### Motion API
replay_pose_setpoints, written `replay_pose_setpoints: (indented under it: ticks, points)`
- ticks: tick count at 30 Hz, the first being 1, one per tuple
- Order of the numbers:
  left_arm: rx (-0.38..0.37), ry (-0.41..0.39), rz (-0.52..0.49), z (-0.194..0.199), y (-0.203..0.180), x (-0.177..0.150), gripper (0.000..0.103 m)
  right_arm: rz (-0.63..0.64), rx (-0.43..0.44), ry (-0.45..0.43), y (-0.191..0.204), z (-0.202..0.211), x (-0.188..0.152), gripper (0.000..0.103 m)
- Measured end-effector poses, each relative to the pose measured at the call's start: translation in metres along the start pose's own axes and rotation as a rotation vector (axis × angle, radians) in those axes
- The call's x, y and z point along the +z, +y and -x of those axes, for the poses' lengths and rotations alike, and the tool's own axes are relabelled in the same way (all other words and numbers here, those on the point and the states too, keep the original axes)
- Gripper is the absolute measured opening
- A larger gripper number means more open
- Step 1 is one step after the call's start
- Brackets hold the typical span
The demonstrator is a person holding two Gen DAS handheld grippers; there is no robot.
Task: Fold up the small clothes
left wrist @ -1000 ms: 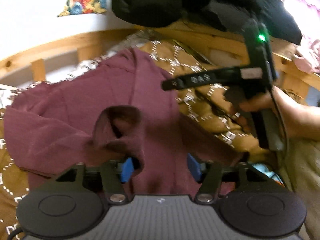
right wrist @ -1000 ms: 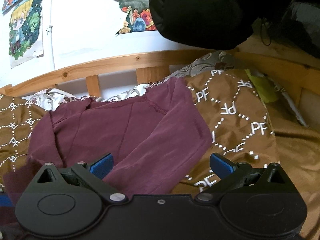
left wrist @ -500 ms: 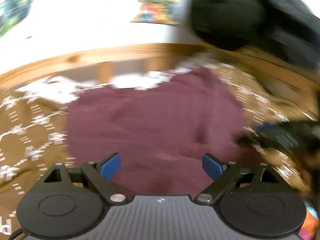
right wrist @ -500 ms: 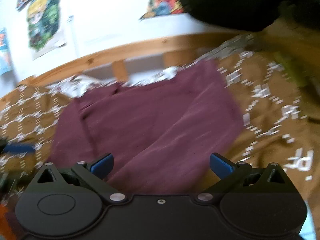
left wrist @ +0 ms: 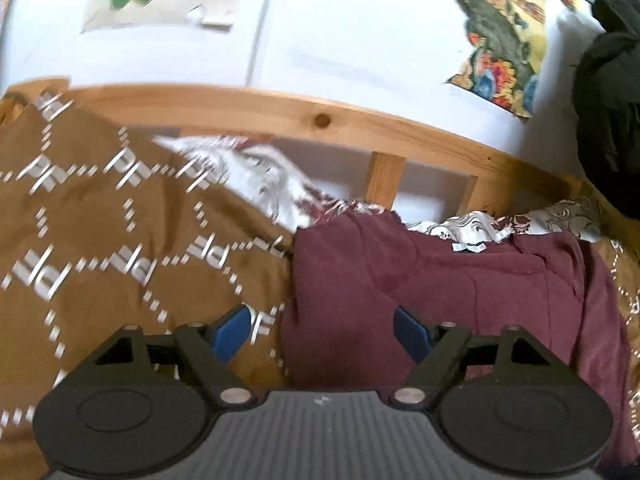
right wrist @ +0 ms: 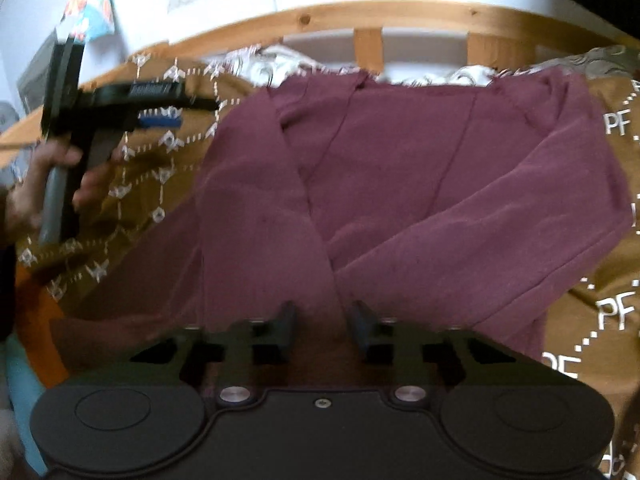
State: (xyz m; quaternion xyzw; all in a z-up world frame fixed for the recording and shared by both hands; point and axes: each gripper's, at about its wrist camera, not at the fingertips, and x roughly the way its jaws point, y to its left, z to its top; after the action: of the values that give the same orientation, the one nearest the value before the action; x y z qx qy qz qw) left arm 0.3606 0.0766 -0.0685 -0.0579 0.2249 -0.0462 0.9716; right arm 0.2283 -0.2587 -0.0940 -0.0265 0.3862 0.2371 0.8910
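Observation:
A maroon long-sleeved top (right wrist: 400, 184) lies on the brown patterned bedspread (right wrist: 608, 264) with both sleeves folded in over its front. My right gripper (right wrist: 322, 328) hovers over the top's near hem, its jaws narrowed but with a gap between them and nothing gripped. My left gripper (left wrist: 322, 332) is open and empty, over the top's left edge (left wrist: 440, 292). The left gripper also shows in the right wrist view (right wrist: 176, 114), held by a hand out left of the top.
A wooden bed rail (left wrist: 280, 116) runs along the back, with a white wall and posters (left wrist: 504, 36) behind it. A dark garment (left wrist: 608, 92) hangs at the upper right. A white printed pillow (left wrist: 260, 176) lies by the rail.
My left gripper let go of the maroon sleeve, opened and swung out to the left. My right gripper came down over the near hem and its jaws narrowed.

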Motion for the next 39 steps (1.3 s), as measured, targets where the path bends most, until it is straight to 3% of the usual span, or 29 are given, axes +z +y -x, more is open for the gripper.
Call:
replay_pose_setpoints:
  ticks: [1,4,8,12,15,17,19,22,25,30,33,34,35,37,39]
  points:
    - [-0.001,-0.002,-0.02,-0.003,-0.002,0.001,0.076,0.019,-0.016,0.001,0.002,-0.001,0.0,0.006]
    - [-0.015,0.02,-0.039,-0.015,-0.008,0.001,0.065,0.068,-0.075,-0.038,0.005,0.003,0.0,0.002]
    - [-0.032,0.039,-0.009,-0.026,-0.007,-0.001,0.064,0.03,-0.136,-0.083,-0.009,0.012,0.004,0.002]
    - [-0.037,0.039,-0.011,-0.031,-0.007,-0.002,0.062,-0.031,-0.105,-0.047,-0.02,0.007,0.001,0.002]
    - [-0.04,0.06,-0.028,-0.038,-0.011,0.002,0.049,-0.023,-0.096,-0.029,-0.018,0.002,0.0,0.003]
    - [-0.017,0.096,-0.005,-0.047,-0.011,0.006,0.023,-0.023,-0.093,-0.025,-0.016,0.001,0.0,0.005]
    - [0.02,0.108,0.037,-0.052,-0.007,0.008,0.01,-0.029,-0.091,-0.023,-0.015,0.001,-0.001,0.007]
    - [0.036,0.08,0.114,-0.05,0.004,0.008,0.004,-0.023,-0.086,-0.028,-0.013,0.001,-0.001,0.009]
    - [0.086,0.028,0.103,-0.044,0.005,0.009,0.004,-0.006,-0.069,-0.042,-0.008,0.001,0.0,0.012]
    - [0.097,0.076,0.141,-0.051,0.015,0.009,0.007,0.047,-0.044,-0.045,0.002,-0.002,0.0,0.019]
    - [0.084,0.064,0.155,-0.043,0.016,0.01,0.019,0.072,-0.054,-0.034,0.006,-0.006,-0.001,0.023]
    - [0.084,0.059,0.15,-0.04,0.016,0.012,0.034,0.075,-0.056,-0.033,0.006,-0.006,-0.002,0.028]
    - [0.09,0.05,0.143,-0.034,0.015,0.013,0.056,0.079,-0.061,-0.032,0.007,-0.007,-0.001,0.035]
    - [0.112,0.029,0.134,-0.021,0.013,0.016,0.077,0.094,-0.081,-0.039,0.008,-0.006,-0.001,0.047]
    - [0.126,0.021,0.132,-0.006,0.013,0.017,0.082,0.104,-0.103,-0.052,0.007,-0.004,-0.001,0.058]
